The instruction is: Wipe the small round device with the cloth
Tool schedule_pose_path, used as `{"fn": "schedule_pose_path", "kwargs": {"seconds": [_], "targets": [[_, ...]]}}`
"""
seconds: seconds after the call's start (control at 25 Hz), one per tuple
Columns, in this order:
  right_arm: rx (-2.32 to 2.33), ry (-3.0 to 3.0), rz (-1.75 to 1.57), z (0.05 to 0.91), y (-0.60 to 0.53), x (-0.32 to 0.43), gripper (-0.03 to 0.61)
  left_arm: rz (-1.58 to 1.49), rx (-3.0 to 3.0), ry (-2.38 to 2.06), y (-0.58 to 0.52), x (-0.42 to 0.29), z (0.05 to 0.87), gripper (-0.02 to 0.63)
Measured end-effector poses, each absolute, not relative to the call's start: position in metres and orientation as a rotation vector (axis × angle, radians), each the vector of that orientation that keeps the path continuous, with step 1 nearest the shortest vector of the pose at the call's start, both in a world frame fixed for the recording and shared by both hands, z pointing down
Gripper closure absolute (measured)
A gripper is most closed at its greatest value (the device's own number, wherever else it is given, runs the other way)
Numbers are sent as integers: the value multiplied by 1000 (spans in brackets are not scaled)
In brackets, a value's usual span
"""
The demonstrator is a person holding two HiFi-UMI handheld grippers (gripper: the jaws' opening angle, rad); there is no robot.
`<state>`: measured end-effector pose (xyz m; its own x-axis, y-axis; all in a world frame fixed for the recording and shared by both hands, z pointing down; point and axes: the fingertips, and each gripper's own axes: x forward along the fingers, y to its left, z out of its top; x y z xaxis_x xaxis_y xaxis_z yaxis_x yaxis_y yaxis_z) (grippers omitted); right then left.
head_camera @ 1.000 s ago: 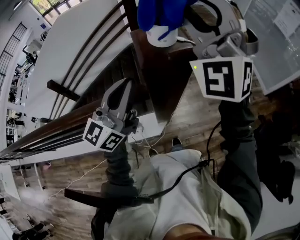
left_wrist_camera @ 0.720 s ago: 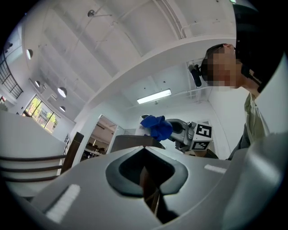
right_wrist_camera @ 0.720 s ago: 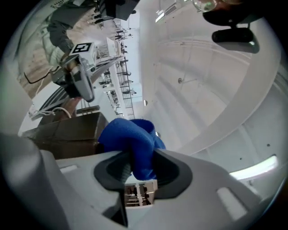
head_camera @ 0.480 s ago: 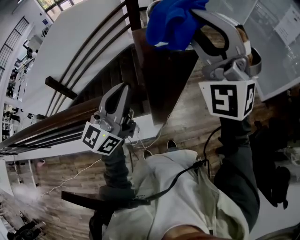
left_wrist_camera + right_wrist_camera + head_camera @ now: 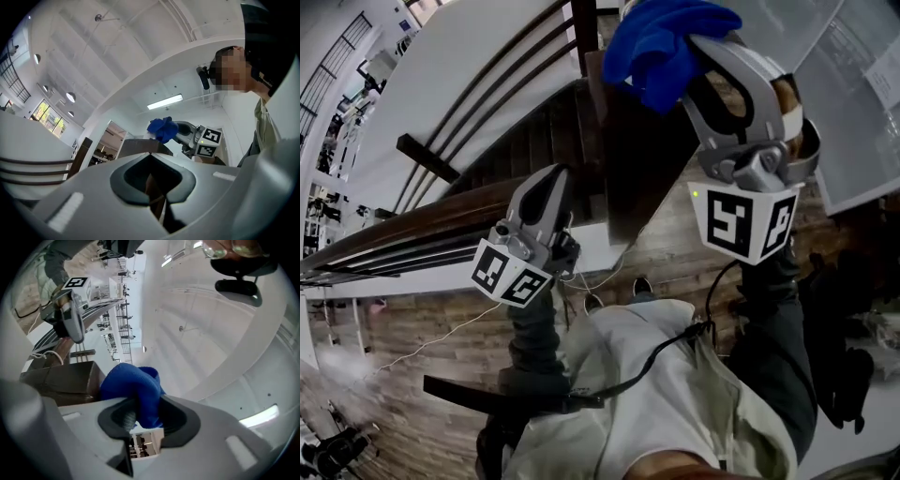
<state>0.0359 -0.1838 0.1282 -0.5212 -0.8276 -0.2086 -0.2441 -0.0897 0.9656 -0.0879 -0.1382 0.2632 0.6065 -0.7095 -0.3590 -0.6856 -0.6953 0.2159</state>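
Over dark table [image 5: 633,159], right gripper [image 5: 698,52] clamps blue cloth [image 5: 661,42]; left gripper [image 5: 555,178] fingers [image 5: 539,202] meet empty.

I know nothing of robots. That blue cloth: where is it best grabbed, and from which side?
Probably by a bunched fold, from the person's side. The blue cloth is soft and crumpled, and the right tongs are shut on such a fold. That leaves a thick wad free beyond their tips, which looks suited to wiping.
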Motion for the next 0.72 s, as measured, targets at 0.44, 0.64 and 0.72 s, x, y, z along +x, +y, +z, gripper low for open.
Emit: {"fn": "schedule_pose_path", "kwargs": {"seconds": [0.44, 0.64, 0.72], "targets": [[1312, -1968, -1600, 99, -197, 57, 456, -678, 2940, -1227, -160, -86, 204, 612], [1344, -1922, -1579, 72, -188, 95, 457, -748, 3011, -1234, -146, -41, 145, 612], [1362, -1912, -1535, 94, -181, 96, 457, -762, 3018, -1184, -142, -37, 147, 612]]}}
